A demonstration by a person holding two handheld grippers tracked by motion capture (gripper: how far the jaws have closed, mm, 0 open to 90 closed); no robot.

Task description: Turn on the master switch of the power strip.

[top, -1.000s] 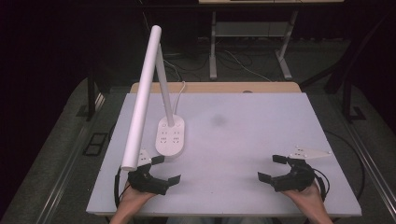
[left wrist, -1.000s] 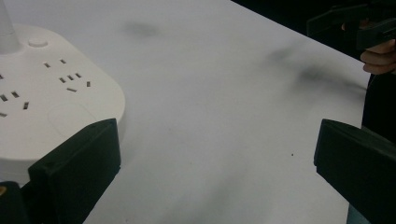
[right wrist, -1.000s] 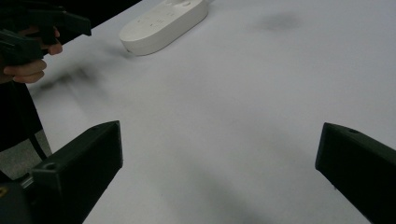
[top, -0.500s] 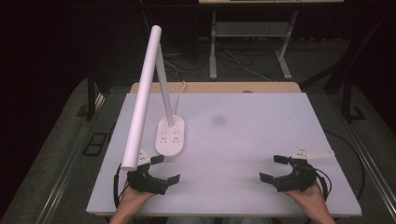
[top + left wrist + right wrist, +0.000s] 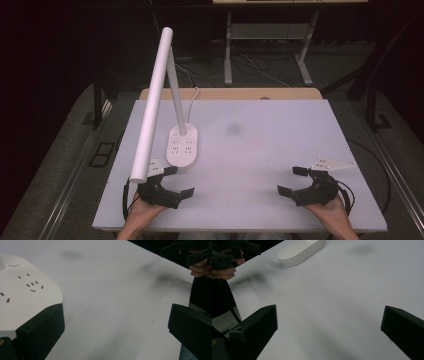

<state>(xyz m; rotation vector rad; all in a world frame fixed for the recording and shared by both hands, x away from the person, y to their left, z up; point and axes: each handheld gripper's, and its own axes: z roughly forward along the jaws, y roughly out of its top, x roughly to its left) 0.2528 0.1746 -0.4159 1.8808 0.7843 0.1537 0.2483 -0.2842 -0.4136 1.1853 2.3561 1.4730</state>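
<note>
At seven o'clock on the white table (image 5: 260,150), the left gripper (image 5: 179,181) rests with jaws spread, gripping nothing. Just beyond it, toward eleven o'clock, stands the white desk lamp (image 5: 182,147), its oval socket base flat on the table. At five o'clock, the right gripper (image 5: 293,181) rests spread, empty.

No text, label, brand or number can be read anywhere.
</note>
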